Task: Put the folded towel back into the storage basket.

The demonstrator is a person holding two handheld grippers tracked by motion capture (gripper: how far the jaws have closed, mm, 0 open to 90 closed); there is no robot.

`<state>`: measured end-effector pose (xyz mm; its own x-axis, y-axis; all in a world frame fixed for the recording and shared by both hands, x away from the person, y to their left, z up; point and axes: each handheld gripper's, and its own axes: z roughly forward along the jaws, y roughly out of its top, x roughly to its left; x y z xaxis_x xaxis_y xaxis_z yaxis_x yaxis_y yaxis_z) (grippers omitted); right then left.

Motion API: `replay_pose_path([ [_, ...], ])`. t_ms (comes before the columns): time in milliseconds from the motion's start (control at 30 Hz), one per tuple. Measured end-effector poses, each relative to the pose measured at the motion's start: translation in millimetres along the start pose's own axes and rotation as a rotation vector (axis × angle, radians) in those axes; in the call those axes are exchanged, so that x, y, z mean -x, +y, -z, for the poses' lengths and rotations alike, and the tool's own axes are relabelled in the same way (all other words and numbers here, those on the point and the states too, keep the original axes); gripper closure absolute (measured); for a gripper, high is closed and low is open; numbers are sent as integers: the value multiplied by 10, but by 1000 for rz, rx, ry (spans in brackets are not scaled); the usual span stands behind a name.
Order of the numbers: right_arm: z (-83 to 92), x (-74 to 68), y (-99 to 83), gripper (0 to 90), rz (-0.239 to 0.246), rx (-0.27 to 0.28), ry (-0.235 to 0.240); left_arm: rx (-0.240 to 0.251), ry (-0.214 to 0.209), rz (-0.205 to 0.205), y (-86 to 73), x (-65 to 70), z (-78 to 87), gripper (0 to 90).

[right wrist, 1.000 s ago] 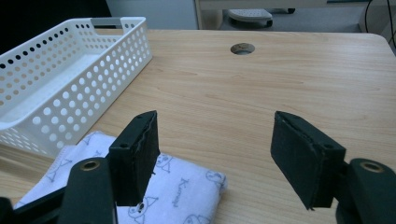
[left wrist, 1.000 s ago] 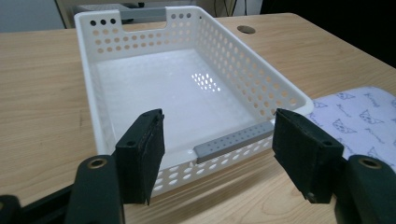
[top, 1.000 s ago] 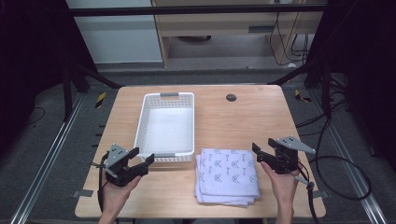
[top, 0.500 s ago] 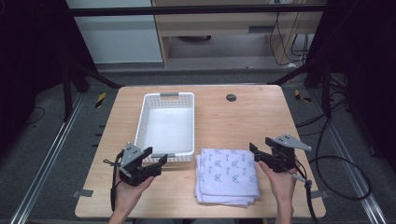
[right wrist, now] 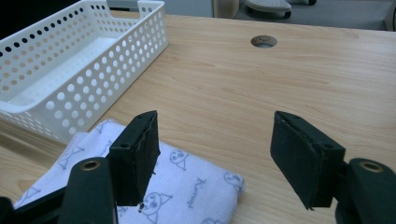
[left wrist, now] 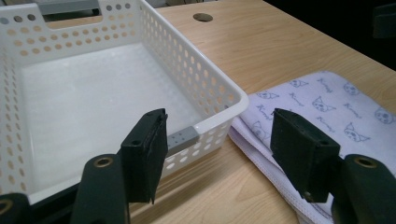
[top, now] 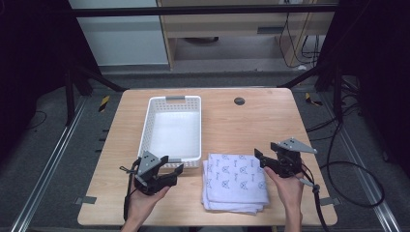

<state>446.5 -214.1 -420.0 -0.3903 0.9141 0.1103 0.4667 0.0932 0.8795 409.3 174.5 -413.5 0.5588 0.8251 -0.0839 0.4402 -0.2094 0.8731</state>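
High view, nearest first: one folded cloth [top: 236, 182] lies at the bench's [top: 251, 121] near edge, long axis running front to back. Two hand-held grippers flank it. The left hand-held gripper [top: 175, 172], jaws spread but just closing a little with nothing between them, points at the cloth. The right hand-held gripper [top: 259, 160] hovers spread at its right edge. Farther back, one white basket [top: 149, 126] sits lengthwise; bare wood lies right of it.

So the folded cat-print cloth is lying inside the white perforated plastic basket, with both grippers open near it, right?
Not quite: the folded cat-print cloth lies on the wooden table, beside the white perforated plastic basket, which is empty. The high view shows this. Both the left gripper and right gripper are open.
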Motion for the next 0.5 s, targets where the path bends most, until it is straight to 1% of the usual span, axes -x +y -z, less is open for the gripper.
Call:
replay_pose_path([
  [100, -11, 11, -18, 328, 1, -2, 6, -14, -13, -12, -22, 63, -44, 359],
  [233, -25, 24, -45, 329, -3, -10, 7, -27, -23, -19, -45, 113, -79, 360],
  [367, -46, 35, -76, 331, -17, -11, 13, -38, -30, -30, -74, 154, -105, 361],
  [500, -79, 40, -108, 331, -21, -24, 16, -48, -38, -33, -99, 183, -128, 361],
])
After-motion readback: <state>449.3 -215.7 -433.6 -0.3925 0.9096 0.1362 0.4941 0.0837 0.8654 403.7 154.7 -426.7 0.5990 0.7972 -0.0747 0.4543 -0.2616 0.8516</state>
